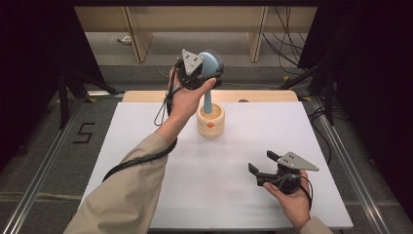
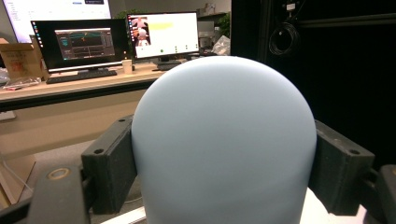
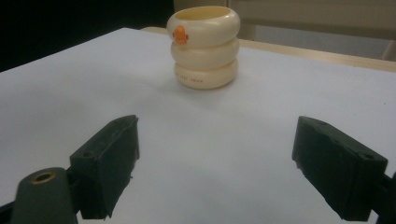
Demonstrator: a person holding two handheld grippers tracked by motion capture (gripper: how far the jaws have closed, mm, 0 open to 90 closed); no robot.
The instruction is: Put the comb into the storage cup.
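A light blue brush (image 1: pixel 208 97) with a rounded head stands upright, its handle reaching down into a cream ringed cup (image 1: pixel 211 123) with an orange mark, at the back middle of the white table (image 1: pixel 146 146). My left gripper (image 1: pixel 209 68) is raised above the cup and shut on the brush's head. In the left gripper view the blue head (image 2: pixel 224 121) sits between both pads (image 2: pixel 109 168), which press its sides. My right gripper (image 1: pixel 262 162) rests open near the front right, aimed at the cup (image 3: pixel 204 46). Nothing lies between the jaws of the right gripper (image 3: pixel 215 163).
Wooden shelf frames (image 1: pixel 136 44) and loose cables (image 1: pixel 287 44) stand behind the table. Dark stands flank it, and a floor mark "5" (image 1: pixel 84 132) lies at the left. A desk with lit monitors (image 2: pixel 116 39) shows in the left gripper view.
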